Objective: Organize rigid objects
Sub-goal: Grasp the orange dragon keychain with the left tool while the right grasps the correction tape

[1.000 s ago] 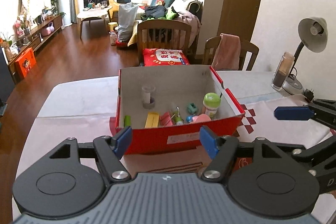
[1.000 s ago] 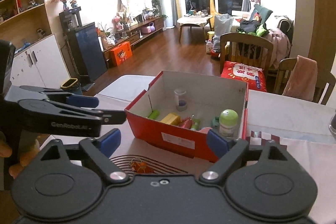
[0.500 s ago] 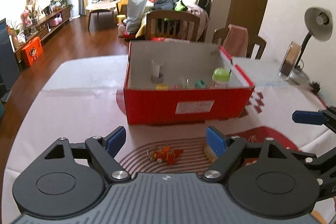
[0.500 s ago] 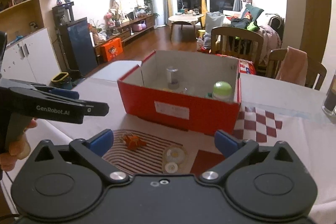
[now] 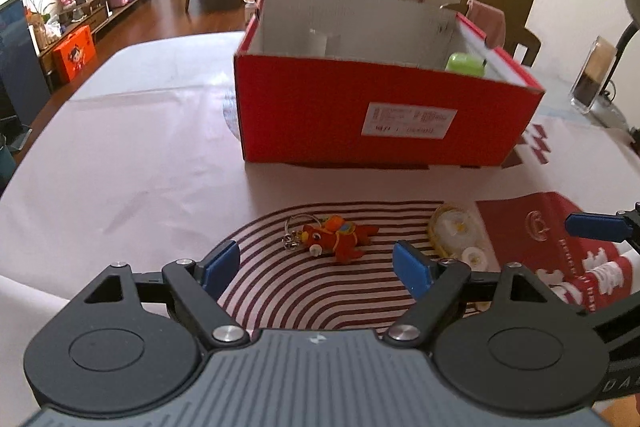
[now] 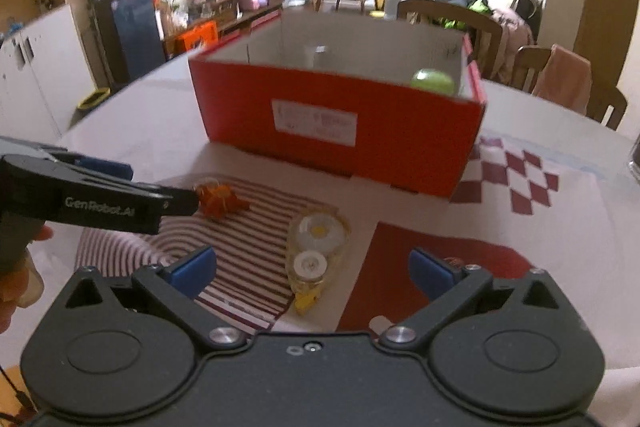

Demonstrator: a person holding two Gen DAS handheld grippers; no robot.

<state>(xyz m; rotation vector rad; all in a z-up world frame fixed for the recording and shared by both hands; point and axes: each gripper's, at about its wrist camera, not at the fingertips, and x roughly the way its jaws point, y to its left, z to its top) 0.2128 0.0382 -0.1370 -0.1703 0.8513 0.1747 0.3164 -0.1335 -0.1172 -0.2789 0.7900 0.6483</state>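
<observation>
Two grippers hang low over the table, both with blue-padded fingers spread wide and nothing between them. The left gripper [image 5: 317, 264] is levelled at the orange toy keychain [image 5: 335, 235] — a small, glossy, fish-like figure with a metal ring at one end — which lies just ahead of its fingertips, on the near side of the red box [image 5: 384, 107]. The right gripper [image 6: 311, 268] points at the correction-tape dispenser [image 6: 314, 251], a clear, teardrop-shaped plastic shell with two white reels and a yellow tip, lying beside the keychain and likewise in front of the box. Both items rest on a tablecloth [image 5: 132, 155] of pale fabric printed with curved maroon stripes and a solid red patch. The box is matte red cardboard, rectangular and open-topped, with a white label on its near wall; inside it a green-capped bottle [image 5: 466, 63] shows at the right and a pale cylinder [image 5: 319, 41] stands toward the back. In the right wrist view a bare hand [image 6: 16, 283] grips the left tool's handle at the left edge.
</observation>
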